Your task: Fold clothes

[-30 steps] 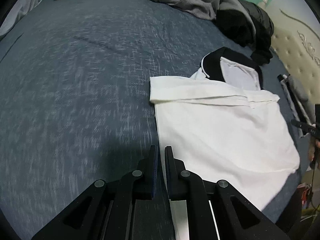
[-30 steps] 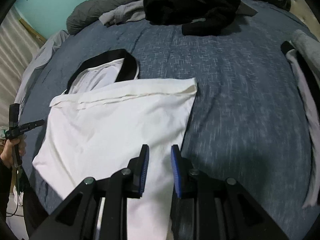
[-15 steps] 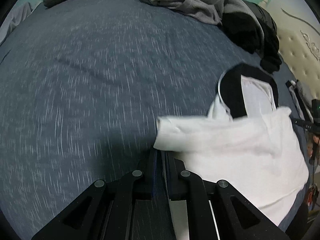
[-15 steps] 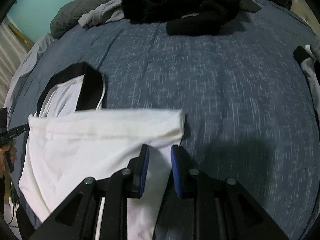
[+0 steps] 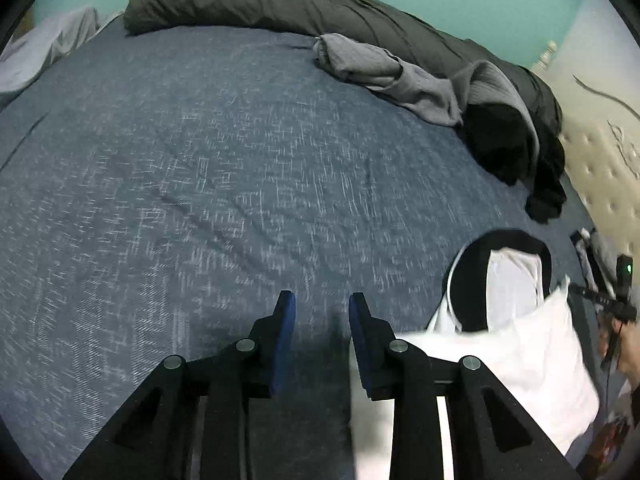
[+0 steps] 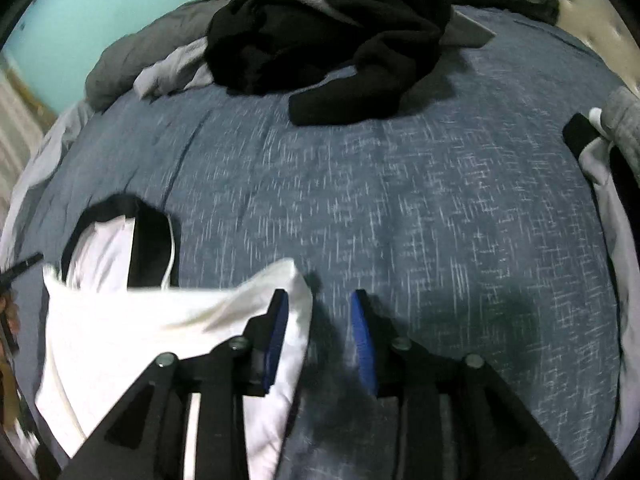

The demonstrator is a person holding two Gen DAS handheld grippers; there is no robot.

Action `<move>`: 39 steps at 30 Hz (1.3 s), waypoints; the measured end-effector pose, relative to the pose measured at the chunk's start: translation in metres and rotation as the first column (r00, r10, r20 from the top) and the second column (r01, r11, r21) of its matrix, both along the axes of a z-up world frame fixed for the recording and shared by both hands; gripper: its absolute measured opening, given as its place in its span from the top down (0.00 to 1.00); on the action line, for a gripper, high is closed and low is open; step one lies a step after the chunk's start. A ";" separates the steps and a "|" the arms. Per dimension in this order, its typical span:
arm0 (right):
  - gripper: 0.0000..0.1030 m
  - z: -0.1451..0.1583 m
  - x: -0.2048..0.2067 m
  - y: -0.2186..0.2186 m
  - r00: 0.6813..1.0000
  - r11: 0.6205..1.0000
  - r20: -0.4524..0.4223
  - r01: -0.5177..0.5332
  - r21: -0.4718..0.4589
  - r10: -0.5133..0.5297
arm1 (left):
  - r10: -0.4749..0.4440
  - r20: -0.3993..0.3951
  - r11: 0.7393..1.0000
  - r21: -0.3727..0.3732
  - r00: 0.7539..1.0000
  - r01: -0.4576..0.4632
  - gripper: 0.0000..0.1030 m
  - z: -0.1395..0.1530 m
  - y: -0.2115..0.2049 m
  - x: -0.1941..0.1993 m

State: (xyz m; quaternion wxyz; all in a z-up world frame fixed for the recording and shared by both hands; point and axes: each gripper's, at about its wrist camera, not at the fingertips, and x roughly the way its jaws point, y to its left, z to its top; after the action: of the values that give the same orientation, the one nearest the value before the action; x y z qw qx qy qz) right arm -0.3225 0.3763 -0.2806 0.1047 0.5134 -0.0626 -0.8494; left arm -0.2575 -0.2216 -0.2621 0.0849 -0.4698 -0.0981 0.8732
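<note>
A white shirt (image 5: 508,356) with a black collar (image 5: 472,280) lies folded over on the blue bedspread (image 5: 240,184). In the left wrist view it sits at the lower right. My left gripper (image 5: 322,314) hovers just left of its folded edge. Its jaws are opening, with only bedspread between them. In the right wrist view the white shirt (image 6: 132,332) fills the lower left, collar (image 6: 150,248) beyond it. My right gripper (image 6: 320,306) is also opening. The shirt's folded corner lies loose against its left pad (image 6: 276,332), not pinched.
A black garment pile (image 6: 328,40) and grey clothes (image 5: 392,72) lie at the far side against a dark grey duvet (image 5: 280,4). Stacked clothes (image 6: 608,176) sit at the right edge. A hand with a black device (image 5: 616,308) shows past the shirt. A padded headboard (image 5: 600,152) stands on the right.
Both grippers moved forward over the bed, carrying the shirt's lower edge up towards the collar. Both jaws then widened and let go of the cloth.
</note>
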 end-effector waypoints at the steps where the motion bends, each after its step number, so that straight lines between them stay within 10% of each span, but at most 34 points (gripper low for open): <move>1: 0.67 -0.002 0.003 -0.001 1.000 1.000 0.000 -0.019 0.006 0.019 | -0.016 0.006 1.000 -0.019 1.000 0.016 0.71 -0.004 0.000 0.004; 11: 0.48 -0.005 0.010 -0.018 0.996 0.995 -0.033 -0.085 0.050 0.086 | -0.128 0.008 0.979 -0.156 0.992 0.128 0.50 -0.026 0.016 0.015; 19: 0.56 -0.013 -0.006 -0.029 0.991 0.985 -0.049 -0.118 0.125 0.125 | -0.171 -0.032 0.977 -0.133 0.985 0.165 0.48 -0.029 0.022 -0.001; 22: 0.76 -0.013 -0.006 -0.035 0.987 0.983 -0.062 -0.143 0.117 0.151 | -0.184 -0.047 0.976 -0.126 0.982 0.177 0.60 -0.031 0.026 -0.005; 26: 0.96 -0.012 -0.003 -0.035 0.988 0.989 -0.075 -0.129 0.070 0.134 | -0.209 -0.053 0.974 -0.100 0.977 0.203 1.00 -0.032 0.031 -0.010; 39: 0.97 0.037 0.008 -0.015 0.971 0.997 -0.226 -0.067 0.032 0.072 | -0.123 -0.119 0.992 -0.016 0.985 0.122 1.00 0.006 0.008 0.003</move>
State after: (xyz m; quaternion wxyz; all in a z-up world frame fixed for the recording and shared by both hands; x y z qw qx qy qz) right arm -0.3145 0.3613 -0.2431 0.1346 0.4160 -0.0220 -0.8991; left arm -0.2544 -0.2134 -0.2560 0.1420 -0.4220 -0.0599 0.8934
